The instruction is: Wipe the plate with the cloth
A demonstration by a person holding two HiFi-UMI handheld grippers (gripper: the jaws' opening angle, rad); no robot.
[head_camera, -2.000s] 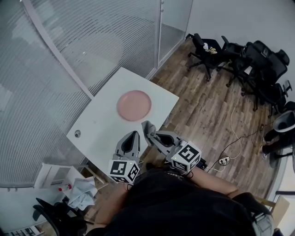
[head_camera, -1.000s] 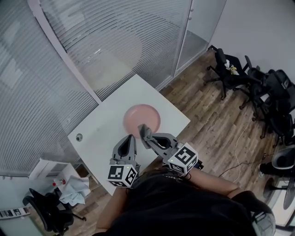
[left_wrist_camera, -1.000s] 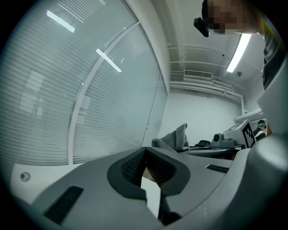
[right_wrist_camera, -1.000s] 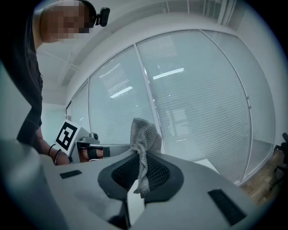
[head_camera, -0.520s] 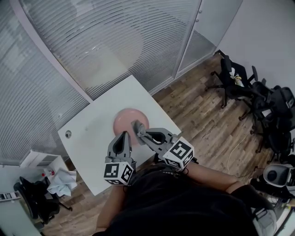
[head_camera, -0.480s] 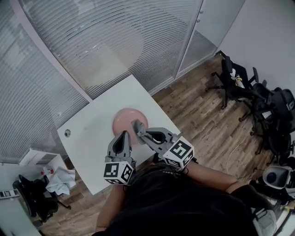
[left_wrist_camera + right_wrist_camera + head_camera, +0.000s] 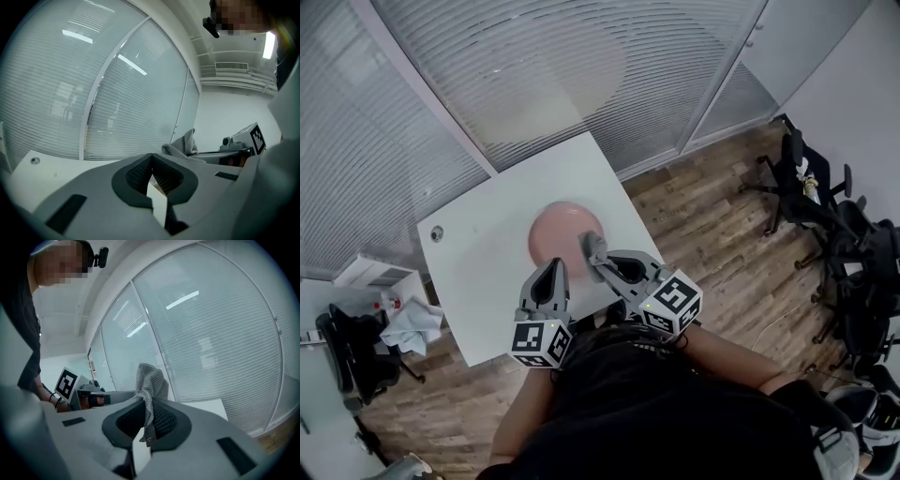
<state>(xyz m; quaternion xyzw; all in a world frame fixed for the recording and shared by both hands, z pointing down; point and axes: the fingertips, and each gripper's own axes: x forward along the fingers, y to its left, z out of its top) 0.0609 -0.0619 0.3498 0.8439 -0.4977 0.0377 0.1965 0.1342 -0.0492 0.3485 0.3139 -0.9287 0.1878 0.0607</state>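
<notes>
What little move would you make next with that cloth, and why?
Probably ease the right gripper forward and down until the cloth meets the pink plate. Its jaws are clamped on the cloth, which in the head view sits at the plate's near edge, apparently not pressed on it yet.

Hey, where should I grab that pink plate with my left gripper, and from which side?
Probably the near-left rim, coming in low from your side. The plate lies flat on the table, so only its edge can be pinched, and the right gripper with the cloth hangs over the near-right part. Open the shut left gripper first.
</notes>
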